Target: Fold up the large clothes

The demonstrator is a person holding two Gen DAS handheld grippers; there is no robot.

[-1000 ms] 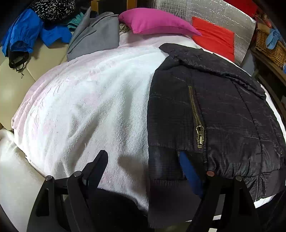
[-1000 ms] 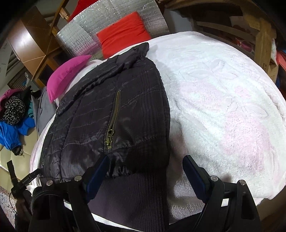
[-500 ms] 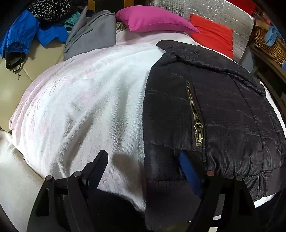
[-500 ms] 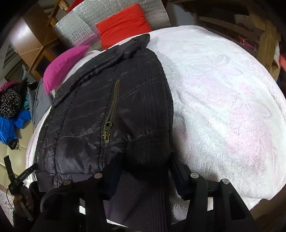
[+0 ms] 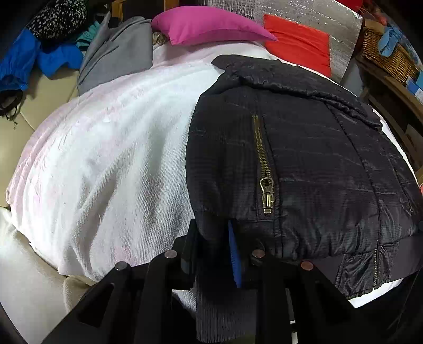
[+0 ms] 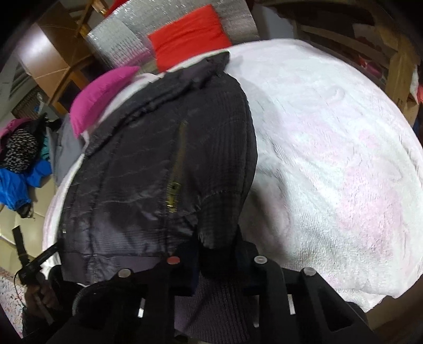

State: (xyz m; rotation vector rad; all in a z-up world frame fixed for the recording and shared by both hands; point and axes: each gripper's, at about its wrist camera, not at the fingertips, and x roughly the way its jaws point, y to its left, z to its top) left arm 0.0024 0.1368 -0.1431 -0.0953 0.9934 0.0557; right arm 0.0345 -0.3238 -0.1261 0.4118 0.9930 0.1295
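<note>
Pinching the jacket (image 5: 304, 164) at its near hem with both grippers: my left gripper (image 5: 215, 246) is clamped on the left corner fold, my right gripper (image 6: 216, 254) closed on the right corner. Jacket lies folded lengthwise on the white blanket (image 5: 105, 158), brass zipper (image 5: 264, 169) facing up, collar toward the pink pillow (image 5: 206, 25) and red pillow (image 5: 298, 45).

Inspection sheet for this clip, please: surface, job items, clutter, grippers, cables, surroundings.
Surface: bed under a white, faintly pink plush blanket.
Job's things: black quilted jacket with a brass zipper, lying folded lengthwise.
Clutter: magenta pillow, red cushion, grey garment, blue garment.
Grippers: left gripper and right gripper both shut on the jacket's hem end.
Cables: nothing seen.
Surroundings: wicker basket, silver foil panel.
</note>
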